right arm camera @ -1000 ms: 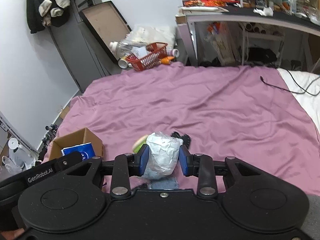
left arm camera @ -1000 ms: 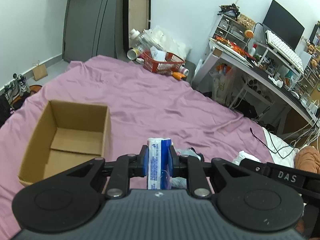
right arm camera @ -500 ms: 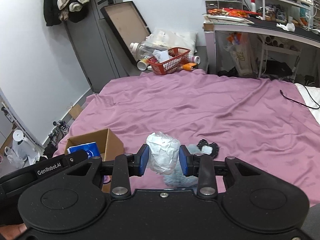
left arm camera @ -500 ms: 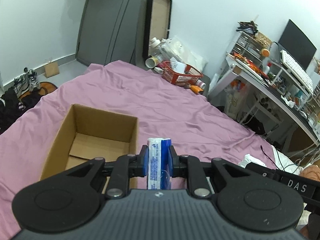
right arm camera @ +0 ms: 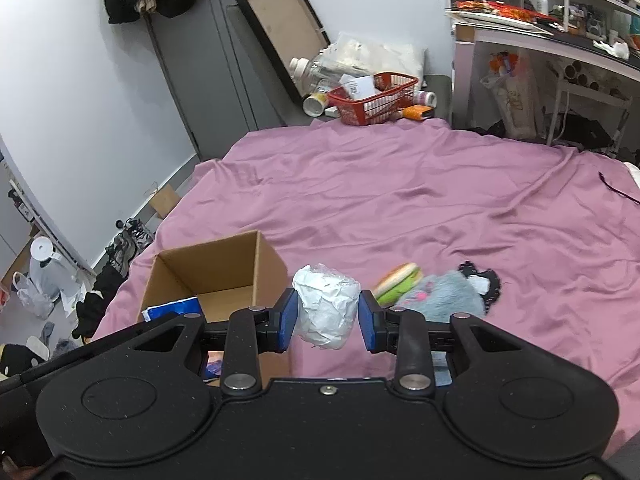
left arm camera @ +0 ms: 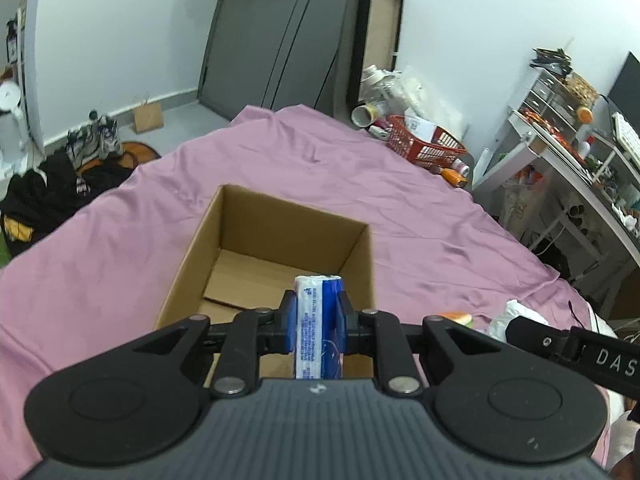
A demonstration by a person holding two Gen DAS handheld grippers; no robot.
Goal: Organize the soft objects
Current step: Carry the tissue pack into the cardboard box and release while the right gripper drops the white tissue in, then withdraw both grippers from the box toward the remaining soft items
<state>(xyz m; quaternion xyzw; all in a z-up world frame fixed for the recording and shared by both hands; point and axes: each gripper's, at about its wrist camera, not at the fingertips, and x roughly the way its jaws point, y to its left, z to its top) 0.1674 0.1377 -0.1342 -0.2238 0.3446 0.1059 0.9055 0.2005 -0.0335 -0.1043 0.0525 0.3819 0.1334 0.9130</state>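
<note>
Both jaws were clamped on soft goods, poised at the cardboard box [left arm camera: 280, 248].

Left gripper [left arm camera: 318, 320] pinched a blue-and-white tissue pack [left arm camera: 319, 320] above the open box, likely for a drop; right gripper [right arm camera: 327, 316] squeezed a wrapped paper roll [right arm camera: 326, 306] just beside the box. A plush burger [right arm camera: 398, 283] and grey plush [right arm camera: 448, 296] lay on the wrinkled purple bedsheet [right arm camera: 400, 200]; beyond it stood a red basket [right arm camera: 374, 98] and a cluttered desk [right arm camera: 560, 40].

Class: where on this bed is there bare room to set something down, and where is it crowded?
Free: the purple sheet between the cardboard box and red basket. Crowded: beside the box, where the burger toy and grey plush lie.
</note>
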